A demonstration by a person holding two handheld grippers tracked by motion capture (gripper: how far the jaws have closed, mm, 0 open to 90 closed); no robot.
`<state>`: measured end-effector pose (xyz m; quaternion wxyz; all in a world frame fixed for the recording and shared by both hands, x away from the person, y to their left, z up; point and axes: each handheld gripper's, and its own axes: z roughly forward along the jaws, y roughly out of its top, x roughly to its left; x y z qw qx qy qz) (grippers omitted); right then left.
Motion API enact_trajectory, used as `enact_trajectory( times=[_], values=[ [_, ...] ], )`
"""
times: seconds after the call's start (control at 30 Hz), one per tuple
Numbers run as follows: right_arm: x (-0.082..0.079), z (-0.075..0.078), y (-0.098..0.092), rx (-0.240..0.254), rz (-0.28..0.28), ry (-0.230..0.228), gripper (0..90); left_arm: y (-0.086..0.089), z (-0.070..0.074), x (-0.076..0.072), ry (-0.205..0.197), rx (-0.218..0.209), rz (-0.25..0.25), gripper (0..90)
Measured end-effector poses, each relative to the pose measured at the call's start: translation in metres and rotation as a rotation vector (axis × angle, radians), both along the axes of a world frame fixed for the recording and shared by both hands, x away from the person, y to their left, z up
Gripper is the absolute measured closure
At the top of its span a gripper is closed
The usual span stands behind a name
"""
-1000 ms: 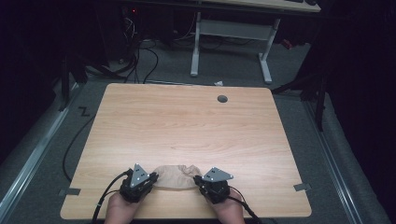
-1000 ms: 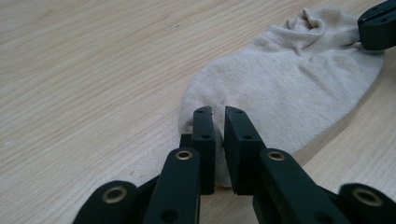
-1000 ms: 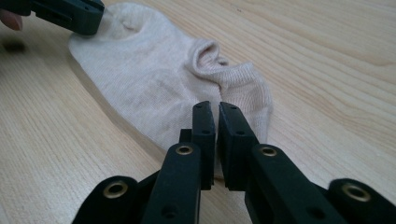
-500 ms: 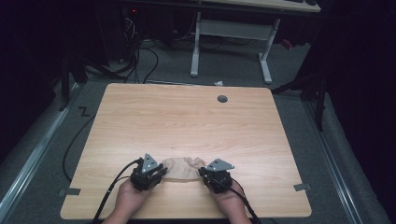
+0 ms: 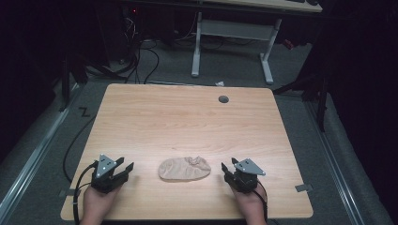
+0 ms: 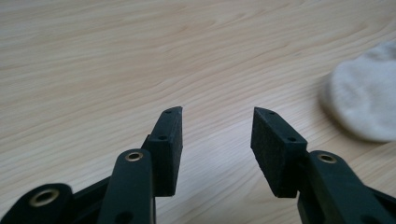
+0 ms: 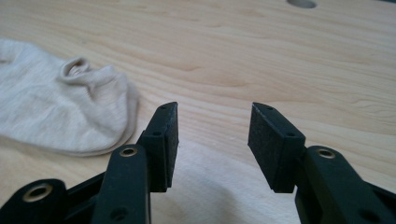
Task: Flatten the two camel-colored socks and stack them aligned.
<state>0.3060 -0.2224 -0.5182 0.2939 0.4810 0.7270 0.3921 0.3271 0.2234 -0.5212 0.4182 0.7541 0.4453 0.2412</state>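
Note:
A beige low-cut sock lies flat near the table's front edge, free of both grippers. My left gripper sits to the sock's left, open, its jaws having just been opening with bare wood between them; the sock shows at the right edge of the left gripper view. To the sock's right is my right gripper, also open after its jaws have just been opening, nothing between them. In the right gripper view the sock lies at the left, its cuff bunched up.
The wooden table has a round grommet hole near its far edge. Beyond it stand a white desk frame and floor cables. Grey tape marks sit at the front corners.
Both grippers let go of the sock and drew apart sideways, the left to the left and the right to the right. Their jaws opened. The sock now lies alone between them.

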Motion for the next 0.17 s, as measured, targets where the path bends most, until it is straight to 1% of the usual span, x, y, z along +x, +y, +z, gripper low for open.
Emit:
enact_trajectory(
  times=[0.07,0.13,0.17],
  values=[
    [0.0009,0.0011,-0.0023,0.002,-0.016,-0.019,52.5,0.0024,-0.0016,0.0001,0.009,-0.017,0.007,53.5],
    [0.0014,0.0015,-0.0029,0.009,-0.027,-0.022,51.3,0.001,-0.0018,-0.0004,0.014,-0.015,0.004,53.3],
    [0.0012,0.0012,-0.003,0.006,-0.029,-0.022,50.5,-0.0007,-0.0012,-0.0006,0.016,-0.012,-0.005,52.8]
  ],
)
